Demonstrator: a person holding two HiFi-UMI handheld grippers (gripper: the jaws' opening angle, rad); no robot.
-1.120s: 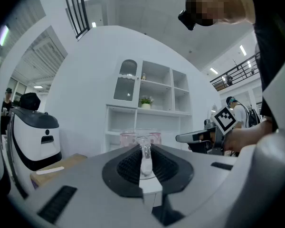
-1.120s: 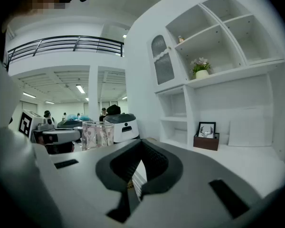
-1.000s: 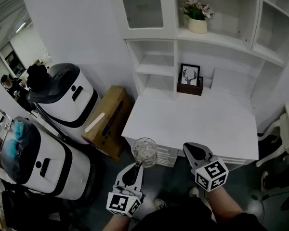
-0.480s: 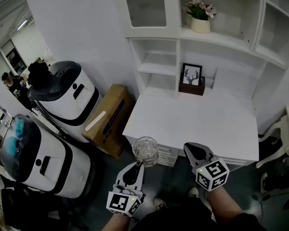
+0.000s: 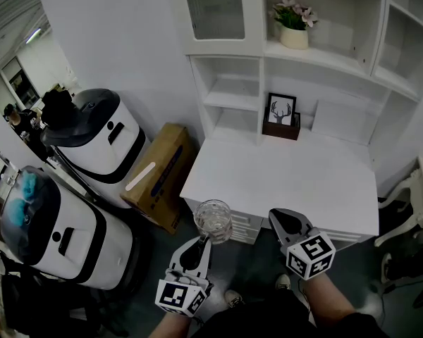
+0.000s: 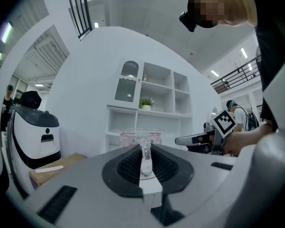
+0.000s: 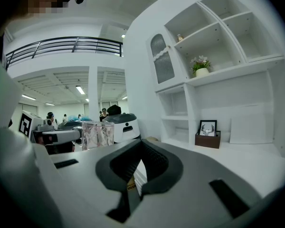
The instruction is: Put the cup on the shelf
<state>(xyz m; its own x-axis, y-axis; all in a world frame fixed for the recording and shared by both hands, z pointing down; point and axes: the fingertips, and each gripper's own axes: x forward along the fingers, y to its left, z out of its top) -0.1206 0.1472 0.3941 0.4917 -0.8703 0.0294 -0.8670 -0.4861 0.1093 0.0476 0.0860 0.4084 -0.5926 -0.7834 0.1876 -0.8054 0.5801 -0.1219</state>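
The cup is a clear glass tumbler, riding upright right at the tip of the left gripper. That gripper is clamping one side of the glass wall, and the left gripper view is showing that thin wall squeezed between its jaws. My guess is it's going to handle stiff but slick and breakable. With the hold off to one side it'll want to tip or swivel, so I'd be carrying it level and setting it down gently. That wall just under the rim looks like the sensible place to be holding it. The right gripper is hanging just beside the left one with its jaws together and nothing between them, the cup off to its left. The white bench is lying just ahead of both grippers. The shelf is sitting well ahead and higher, with a framed deer picture and a flower pot on it.
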